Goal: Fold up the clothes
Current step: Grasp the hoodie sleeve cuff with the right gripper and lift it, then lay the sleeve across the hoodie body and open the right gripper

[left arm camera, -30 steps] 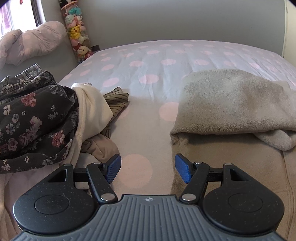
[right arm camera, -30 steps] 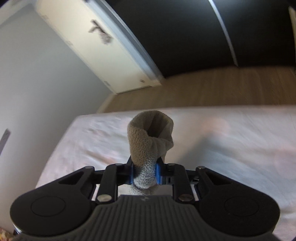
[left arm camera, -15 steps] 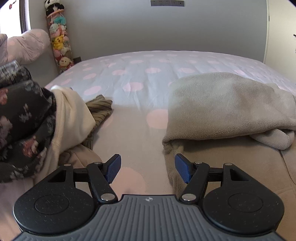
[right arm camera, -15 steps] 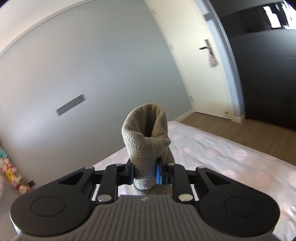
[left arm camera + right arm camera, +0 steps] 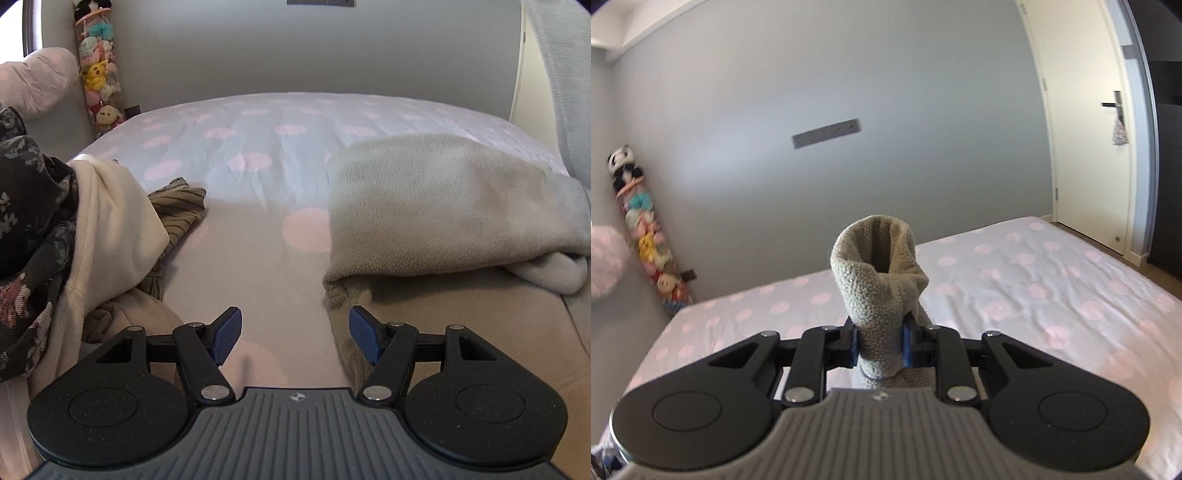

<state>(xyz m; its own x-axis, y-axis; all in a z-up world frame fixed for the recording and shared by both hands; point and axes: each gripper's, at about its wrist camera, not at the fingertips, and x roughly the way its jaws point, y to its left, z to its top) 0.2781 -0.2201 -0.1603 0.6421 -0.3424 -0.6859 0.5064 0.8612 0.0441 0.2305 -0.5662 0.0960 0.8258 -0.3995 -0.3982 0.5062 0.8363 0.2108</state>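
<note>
Grey fleece garment (image 5: 443,206) cut off at right edge, floral garment (image 5: 33,229) cut at left, plush toys (image 5: 646,236) blurred

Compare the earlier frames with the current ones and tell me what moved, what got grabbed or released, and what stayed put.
The right gripper swung round from the door and wooden floor to the grey wall, carrying its bunched grey fleece cuff. The left gripper eased closer to the folded grey fleece garment. Nothing was grabbed or released. Unchanged: left jaws open and empty, the pile of unfolded clothes, the polka-dot bedsheet.
</note>
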